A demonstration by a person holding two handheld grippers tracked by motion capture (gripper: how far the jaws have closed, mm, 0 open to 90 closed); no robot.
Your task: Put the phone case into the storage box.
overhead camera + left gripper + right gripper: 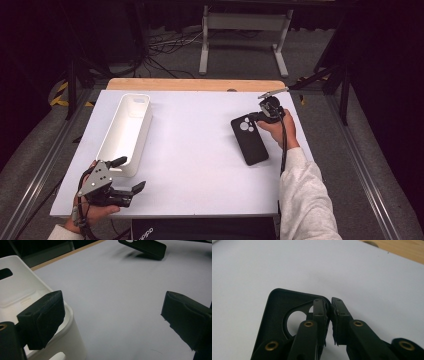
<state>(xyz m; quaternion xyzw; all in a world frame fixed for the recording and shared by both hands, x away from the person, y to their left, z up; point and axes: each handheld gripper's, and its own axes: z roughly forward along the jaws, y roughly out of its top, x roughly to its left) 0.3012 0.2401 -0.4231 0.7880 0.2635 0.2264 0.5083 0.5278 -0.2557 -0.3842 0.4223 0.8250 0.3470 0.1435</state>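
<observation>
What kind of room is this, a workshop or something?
Probably a lab or recording studio, not a home: a white-topped table ringed by dark curtains, loose cables on grey carpet, and a person working a black phone case with hand-held grippers.

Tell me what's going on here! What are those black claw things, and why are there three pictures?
A person holds a squeezable claw, called a gripper, in each hand. One picture looks down from above; the other two come from small cameras riding on the claws. On the white table lie a white bin and a black phone case. The right gripper is pinching the case's edge, one end tipped up off the table. The left gripper waits open beside the bin, holding nothing.
</observation>
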